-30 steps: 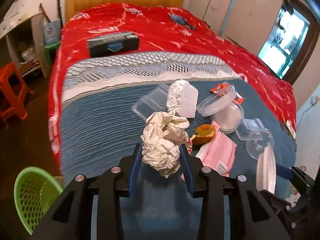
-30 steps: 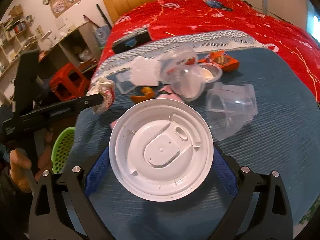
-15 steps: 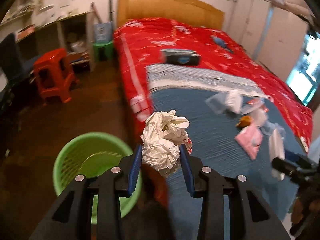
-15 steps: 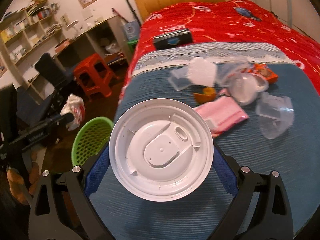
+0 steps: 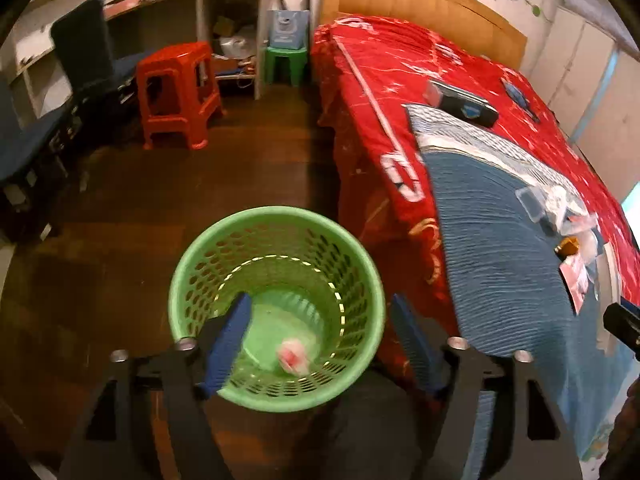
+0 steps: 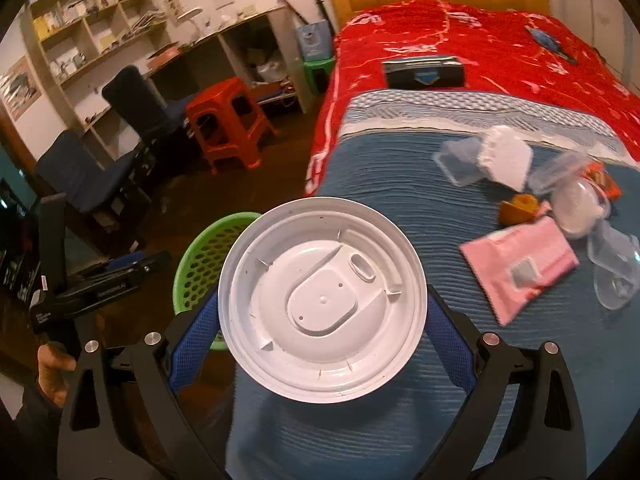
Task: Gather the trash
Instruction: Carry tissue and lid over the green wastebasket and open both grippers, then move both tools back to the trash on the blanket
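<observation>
My left gripper hangs over the green basket on the floor, its jaws opening with nothing between them. The crumpled paper ball lies blurred inside the basket. My right gripper is shut on a round white plastic lid, held over the blue blanket's near corner. The green basket shows behind the lid's left edge, with the left gripper above it. More trash lies on the blanket: a pink packet, an orange peel, clear plastic cups and a white foam piece.
The bed with its red cover and blue blanket fills the right side. A dark box rests on the red cover. A red stool, a green stool, dark chairs and shelves line the left wall across the wooden floor.
The left gripper swung from the bed to above the basket, opened, and the paper ball dropped in. The right gripper carried the lid leftward toward the basket.
</observation>
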`<state>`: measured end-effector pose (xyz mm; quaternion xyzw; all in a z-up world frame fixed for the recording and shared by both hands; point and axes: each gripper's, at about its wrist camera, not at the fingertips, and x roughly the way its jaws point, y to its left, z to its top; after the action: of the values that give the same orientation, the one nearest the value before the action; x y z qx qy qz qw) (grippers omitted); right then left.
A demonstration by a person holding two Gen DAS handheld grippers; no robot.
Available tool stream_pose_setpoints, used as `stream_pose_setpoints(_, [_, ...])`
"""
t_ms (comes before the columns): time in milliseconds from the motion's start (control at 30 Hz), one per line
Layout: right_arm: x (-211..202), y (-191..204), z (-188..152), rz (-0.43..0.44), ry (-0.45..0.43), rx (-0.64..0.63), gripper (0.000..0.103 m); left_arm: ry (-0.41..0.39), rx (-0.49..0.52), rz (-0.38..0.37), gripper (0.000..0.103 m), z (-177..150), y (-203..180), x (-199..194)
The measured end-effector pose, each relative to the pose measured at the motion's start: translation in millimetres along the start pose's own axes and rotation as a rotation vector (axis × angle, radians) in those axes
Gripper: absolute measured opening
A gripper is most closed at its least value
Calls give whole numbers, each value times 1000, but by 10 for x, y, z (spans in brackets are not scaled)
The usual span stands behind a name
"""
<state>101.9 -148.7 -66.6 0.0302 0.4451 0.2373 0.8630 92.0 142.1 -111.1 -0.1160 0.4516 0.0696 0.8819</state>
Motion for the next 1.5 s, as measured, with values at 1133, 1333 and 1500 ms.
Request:
stream_pose_setpoints(1133, [1802,1878,365,235,251,-105,98,-70,-354,102,83,-421,1491,-466])
stream_pose_setpoints(1333, [1545,1718,350,219,211,-111,98,-70,-360,84,83,-407,1436,-455])
stream_pose_setpoints(1500, [1199,1422,324,200,162,-101,98,-82,-305,60,83,-318,1195,-472])
